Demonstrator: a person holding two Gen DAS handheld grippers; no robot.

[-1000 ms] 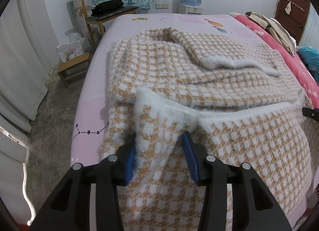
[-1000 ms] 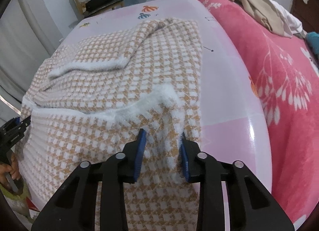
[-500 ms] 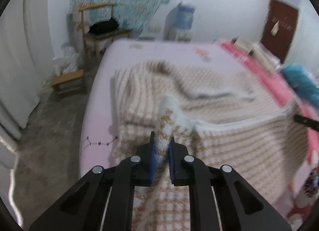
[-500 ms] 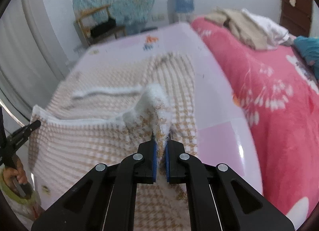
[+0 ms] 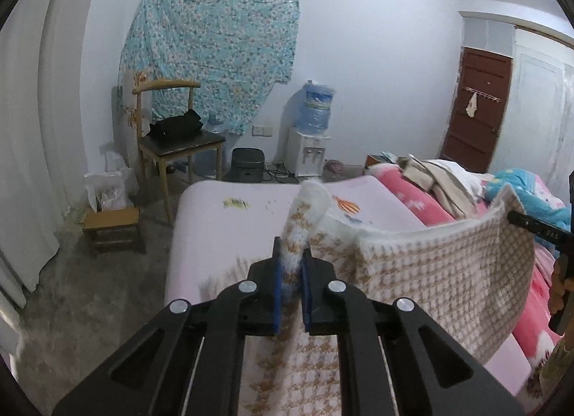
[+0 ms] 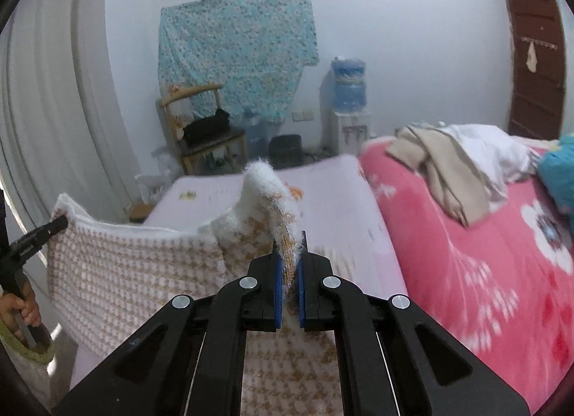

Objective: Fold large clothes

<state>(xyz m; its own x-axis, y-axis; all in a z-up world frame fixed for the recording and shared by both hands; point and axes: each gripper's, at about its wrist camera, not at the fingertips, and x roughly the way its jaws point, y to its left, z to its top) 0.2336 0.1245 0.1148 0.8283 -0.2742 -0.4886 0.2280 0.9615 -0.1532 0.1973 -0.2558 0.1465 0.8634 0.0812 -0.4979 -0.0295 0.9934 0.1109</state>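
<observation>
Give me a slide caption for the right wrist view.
Right gripper clamps the houndstooth sweater's fuzzy white hem, lifting it above the pink bed.

A fuzzy knitted sweater (image 5: 441, 272) is seen; matt black plastic grippers; a smooth pink bedsheet (image 5: 222, 236); a wooden chair (image 5: 172, 136).

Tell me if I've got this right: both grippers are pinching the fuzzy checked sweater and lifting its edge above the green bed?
Not quite. The bed under the sweater is pale pink, not green, as the left wrist view shows. The rest holds: the left gripper and right gripper both pinch the sweater's raised edge.
</observation>
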